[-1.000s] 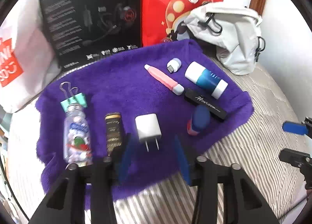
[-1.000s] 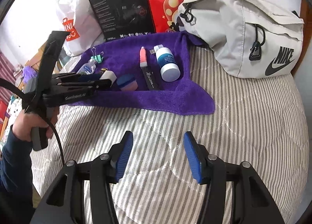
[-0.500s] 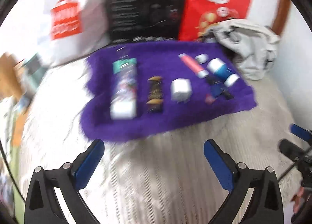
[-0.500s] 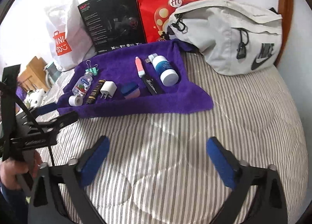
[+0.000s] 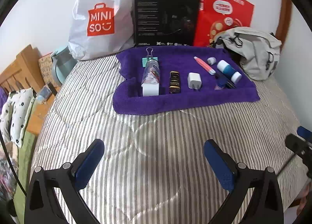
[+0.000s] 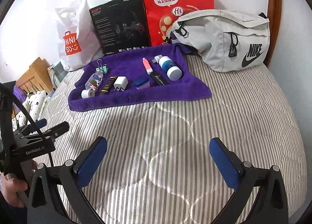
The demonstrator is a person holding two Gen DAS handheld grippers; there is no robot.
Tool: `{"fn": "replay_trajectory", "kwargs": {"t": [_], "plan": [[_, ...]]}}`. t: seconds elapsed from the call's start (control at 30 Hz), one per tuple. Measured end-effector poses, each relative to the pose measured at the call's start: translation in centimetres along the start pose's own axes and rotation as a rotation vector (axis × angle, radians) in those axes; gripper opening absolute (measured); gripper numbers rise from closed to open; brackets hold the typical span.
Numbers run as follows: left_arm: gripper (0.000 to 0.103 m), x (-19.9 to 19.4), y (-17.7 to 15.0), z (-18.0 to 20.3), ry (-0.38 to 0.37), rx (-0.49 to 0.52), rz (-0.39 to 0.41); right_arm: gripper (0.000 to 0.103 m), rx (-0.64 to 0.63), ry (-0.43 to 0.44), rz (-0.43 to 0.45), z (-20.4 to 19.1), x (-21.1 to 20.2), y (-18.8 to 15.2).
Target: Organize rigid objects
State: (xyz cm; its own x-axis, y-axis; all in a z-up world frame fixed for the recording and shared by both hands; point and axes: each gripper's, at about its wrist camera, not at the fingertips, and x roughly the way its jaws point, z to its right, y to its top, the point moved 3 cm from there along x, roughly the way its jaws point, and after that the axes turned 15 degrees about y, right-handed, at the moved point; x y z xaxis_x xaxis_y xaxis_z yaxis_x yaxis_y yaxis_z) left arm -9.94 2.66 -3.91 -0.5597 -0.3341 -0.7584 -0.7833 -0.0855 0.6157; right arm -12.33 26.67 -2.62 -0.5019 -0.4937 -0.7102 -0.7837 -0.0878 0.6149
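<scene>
Jaws on your left gripper and right gripper stand wide apart, having just opened, nothing between them; both hover over the striped quilt, short of the purple towel. On that towel, in a row: clear bottle, dark tube, white charger, blue-capped block, black case, pink stick, white-and-blue bottle. Grey bag lies beside the towel.
</scene>
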Motion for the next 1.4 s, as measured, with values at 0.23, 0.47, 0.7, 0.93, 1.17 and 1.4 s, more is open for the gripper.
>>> {"fn": "replay_trajectory", "kwargs": {"t": [0.23,0.47,0.7,0.93,1.17,1.4], "plan": [[0.103,-1.5,-1.4,-0.5,-0.036,-0.01,0.015,0.103,0.012,-0.043,-0.007,0.8,-0.2,-1.7],[0.103,-2.7,-2.6,-1.0,-0.024,-0.001,0.044,0.103,-0.003,-0.088,0.002,0.5,-1.2,-2.7],[0.103,-3.5,-3.4,-1.6,0.004,0.004,0.057,0.103,-0.032,-0.098,0.016,-1.0,-2.8,-3.2],[0.103,-4.7,-3.4,-2.0,0.029,0.015,0.092,0.103,-0.05,-0.108,0.032,-2.0,-3.9,-3.4],[0.103,-5.1,-3.4,-2.4,0.036,0.017,0.098,0.103,-0.069,-0.102,0.024,-3.0,-3.9,-3.7],[0.103,-5.0,-3.4,-3.0,0.054,0.014,0.092,0.103,-0.076,-0.097,0.021,-3.6,-3.9,-3.8]]}}
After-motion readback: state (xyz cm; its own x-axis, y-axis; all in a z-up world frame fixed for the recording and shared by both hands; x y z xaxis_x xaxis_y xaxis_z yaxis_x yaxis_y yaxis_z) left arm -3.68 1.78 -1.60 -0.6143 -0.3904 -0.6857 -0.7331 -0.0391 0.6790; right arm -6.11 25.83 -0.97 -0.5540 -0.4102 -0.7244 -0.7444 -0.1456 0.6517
